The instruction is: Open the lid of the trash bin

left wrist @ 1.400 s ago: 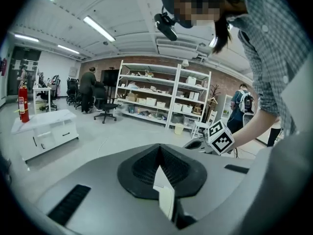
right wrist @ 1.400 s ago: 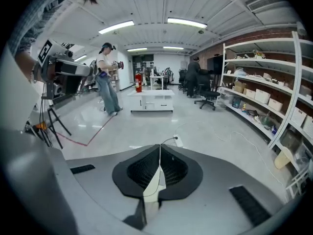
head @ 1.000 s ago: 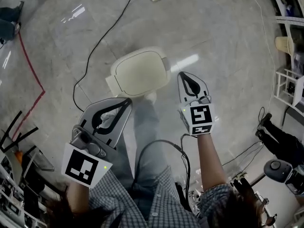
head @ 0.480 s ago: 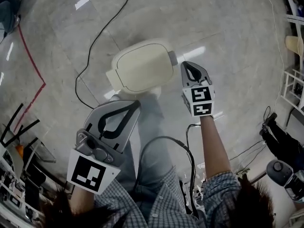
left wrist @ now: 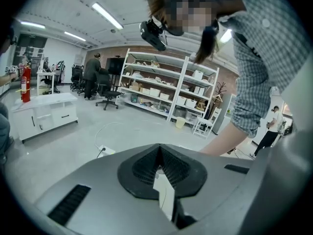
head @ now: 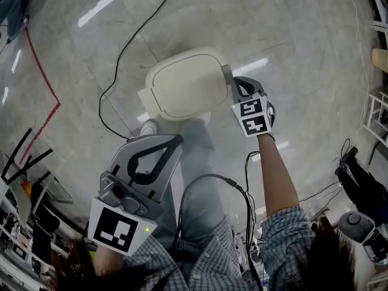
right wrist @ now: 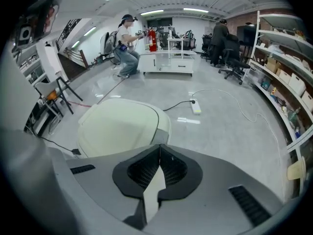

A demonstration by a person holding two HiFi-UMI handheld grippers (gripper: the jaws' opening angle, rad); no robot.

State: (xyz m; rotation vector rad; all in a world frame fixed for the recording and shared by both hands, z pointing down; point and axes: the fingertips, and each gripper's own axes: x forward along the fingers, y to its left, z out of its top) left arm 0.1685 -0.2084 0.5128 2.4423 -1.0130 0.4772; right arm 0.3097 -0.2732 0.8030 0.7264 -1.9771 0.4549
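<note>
Right gripper (head: 236, 86) has advanced to the 3 o'clock edge of the closed trash bin lid (head: 182, 85), jaws together and empty; left gripper (head: 173, 141), jaws likewise together, sits at 7 o'clock.

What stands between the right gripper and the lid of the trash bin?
Nothing visible does. The right gripper, jaws shut, points at the grey tab on the edge of the closed lid, with nothing between them.
</note>
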